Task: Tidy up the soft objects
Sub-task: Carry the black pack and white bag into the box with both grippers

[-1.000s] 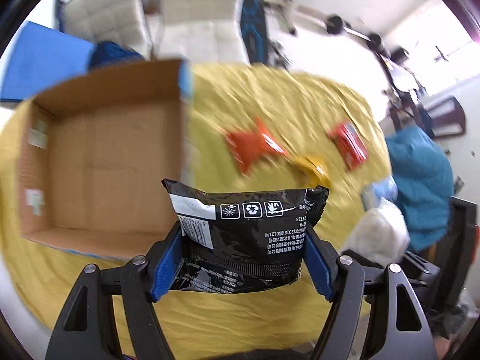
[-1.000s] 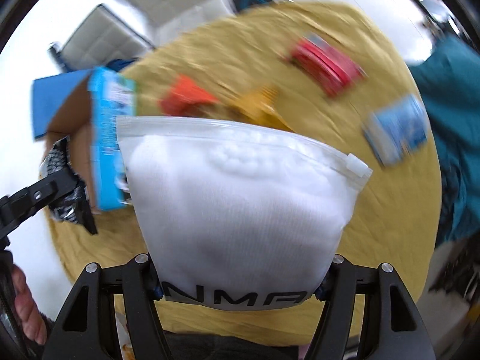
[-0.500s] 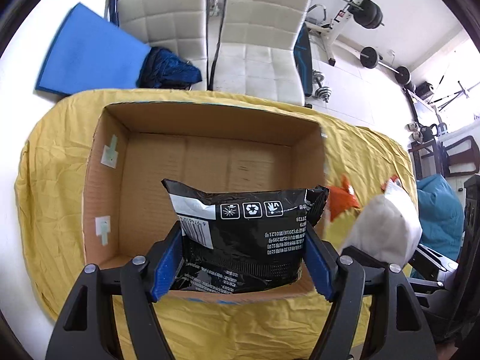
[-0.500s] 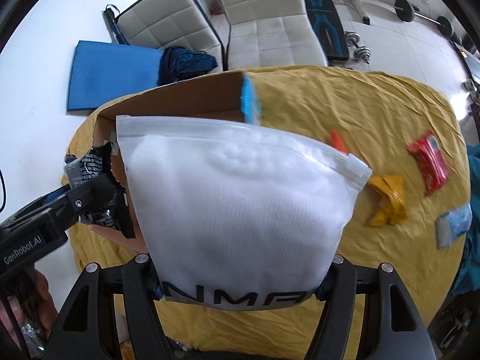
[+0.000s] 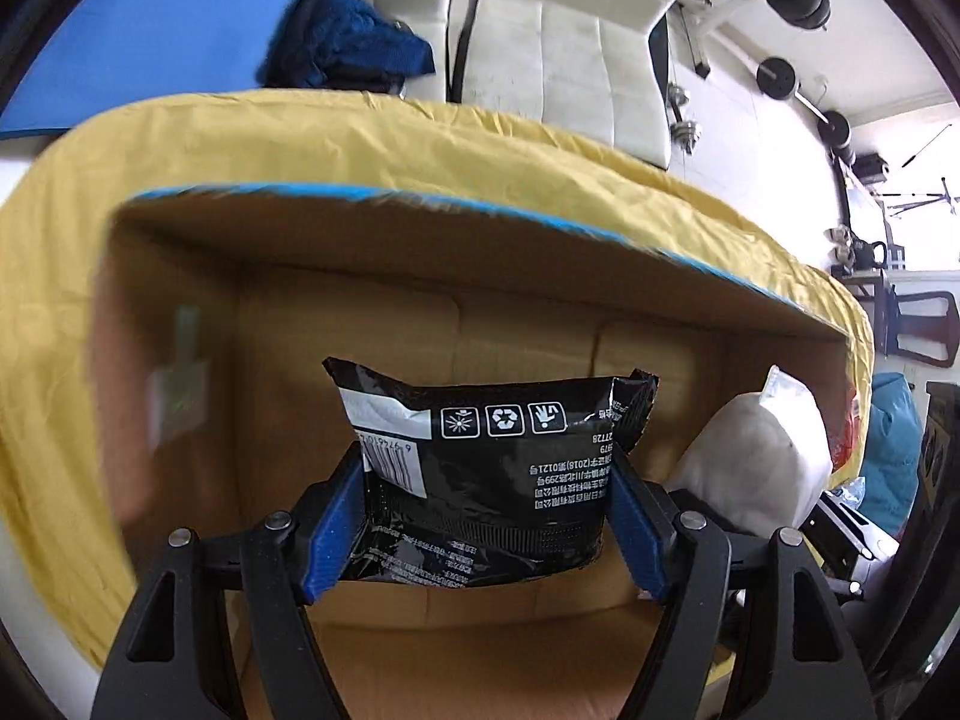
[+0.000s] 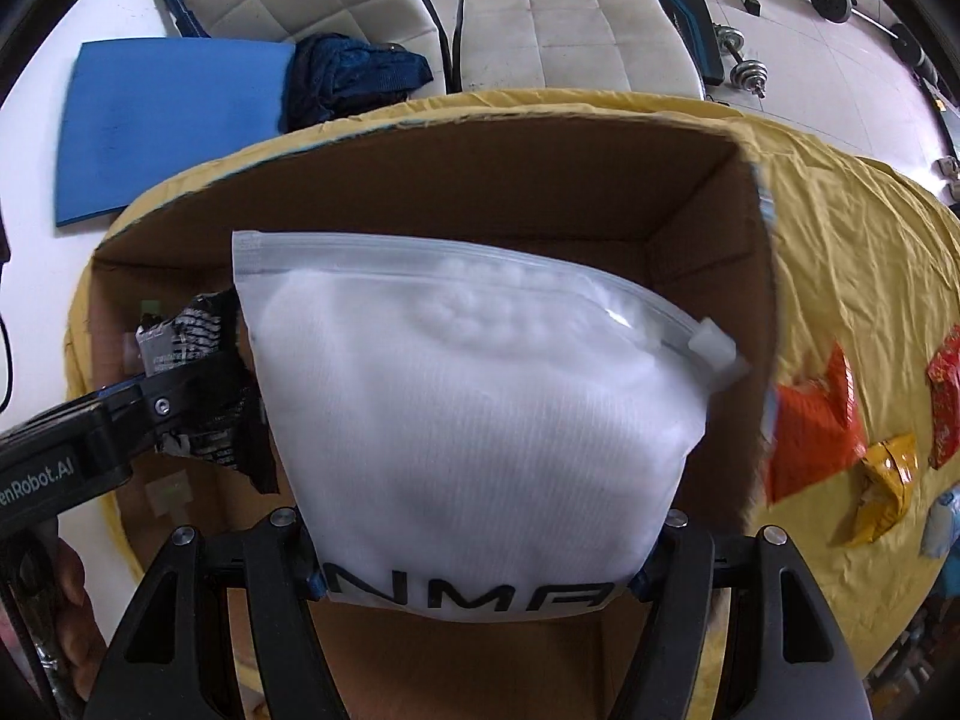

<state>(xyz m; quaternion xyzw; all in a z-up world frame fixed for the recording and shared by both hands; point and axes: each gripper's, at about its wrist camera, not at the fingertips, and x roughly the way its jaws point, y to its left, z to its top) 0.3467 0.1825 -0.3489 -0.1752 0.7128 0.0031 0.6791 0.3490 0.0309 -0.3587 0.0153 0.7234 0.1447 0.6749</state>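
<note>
Currently both tongs hang over the open cardboard box (image 6: 690, 198): left tongs (image 5: 486, 516) clamp the black packet (image 5: 498, 480), right tongs (image 6: 480, 564) clamp the white zip pouch (image 6: 468, 420). Neither is released. Orange packet (image 6: 810, 426), yellow packet (image 6: 888, 480) and red packet (image 6: 945, 396) remain on the counter (image 6: 852, 252).

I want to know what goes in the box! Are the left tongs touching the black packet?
Touching. The left wrist view shows the left tongs with blue pads pressed against both sides of the black packet.

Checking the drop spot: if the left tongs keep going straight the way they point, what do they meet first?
Probably the bare floor of the box. The left tongs, gripping the black packet, aim into it, and nothing lies in that line. Depth is hard to judge.
</note>
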